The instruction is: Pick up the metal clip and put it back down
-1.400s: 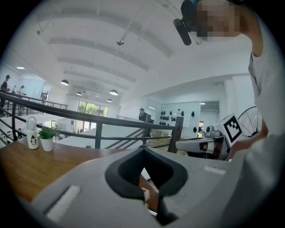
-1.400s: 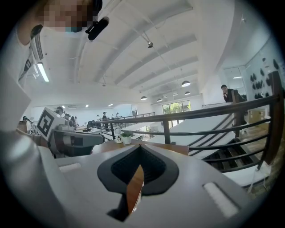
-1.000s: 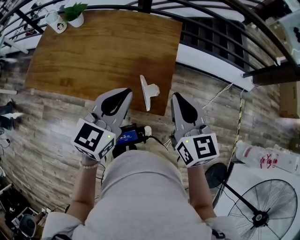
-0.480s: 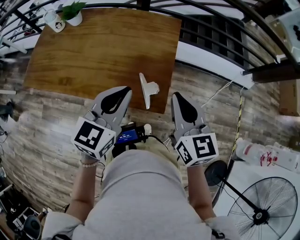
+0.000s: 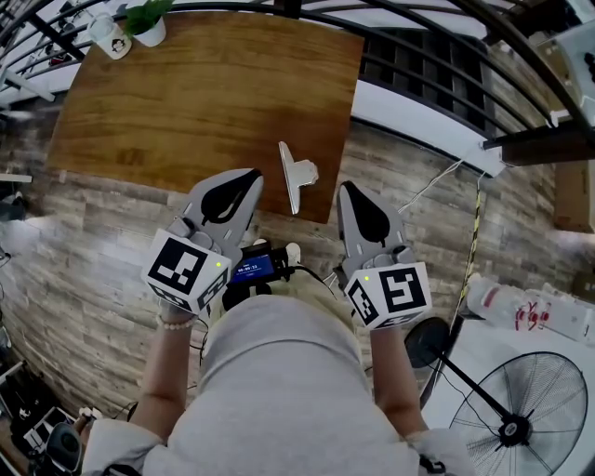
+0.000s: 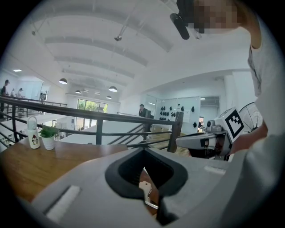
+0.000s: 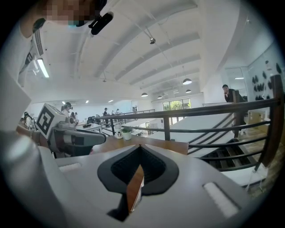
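Observation:
The metal clip [image 5: 296, 177] lies flat on the wooden table [image 5: 186, 102], close to its near right corner. In the left gripper view a piece of the clip [image 6: 144, 189] shows through the slit between the jaws. My left gripper [image 5: 251, 180] hovers just short of the table's near edge, to the left of the clip, jaws together and empty. My right gripper [image 5: 350, 190] hangs off the table's right side, level with the clip, also shut and holding nothing. Neither gripper touches the clip. In the gripper views each gripper's [image 6: 144, 153] [image 7: 139, 149] jaws meet.
A small potted plant [image 5: 149, 26] and a white bottle [image 5: 112, 41] stand at the table's far left corner. A dark metal railing [image 5: 437, 84] runs behind and to the right. A floor fan [image 5: 516, 418] stands at lower right. A small device with a screen [image 5: 253, 270] hangs at my waist.

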Available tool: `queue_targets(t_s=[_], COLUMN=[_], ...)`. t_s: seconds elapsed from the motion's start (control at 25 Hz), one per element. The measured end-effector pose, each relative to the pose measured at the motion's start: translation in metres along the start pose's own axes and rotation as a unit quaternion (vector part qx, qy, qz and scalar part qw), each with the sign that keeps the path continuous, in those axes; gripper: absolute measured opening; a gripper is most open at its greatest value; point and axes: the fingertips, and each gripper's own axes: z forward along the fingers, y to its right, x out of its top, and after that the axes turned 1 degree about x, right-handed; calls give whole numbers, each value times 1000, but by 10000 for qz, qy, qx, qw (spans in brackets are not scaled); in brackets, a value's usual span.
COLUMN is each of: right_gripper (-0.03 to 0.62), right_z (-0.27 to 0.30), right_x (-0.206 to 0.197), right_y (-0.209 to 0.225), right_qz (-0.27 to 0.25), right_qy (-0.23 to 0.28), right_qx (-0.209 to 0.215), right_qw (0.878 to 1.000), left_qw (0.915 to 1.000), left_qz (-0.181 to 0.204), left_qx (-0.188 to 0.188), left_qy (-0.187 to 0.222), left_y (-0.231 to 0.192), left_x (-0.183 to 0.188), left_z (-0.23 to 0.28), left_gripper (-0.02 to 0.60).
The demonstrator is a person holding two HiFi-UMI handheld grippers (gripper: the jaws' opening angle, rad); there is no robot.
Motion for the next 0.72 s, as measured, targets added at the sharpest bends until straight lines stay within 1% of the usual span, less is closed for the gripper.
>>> queue_targets(t_s=[0.72], right_gripper=[21], right_z=[-2], right_x=[-3], right_y=[-3], right_qz=[35], right_qy=[-67], right_qx=[-19], right_qw=[10000], left_qw=[10000], left_qz=[-48], left_qx=[-38], left_qy=[-30], left_y=[1], left_x=[-1], left_z=[1], left_gripper=[0])
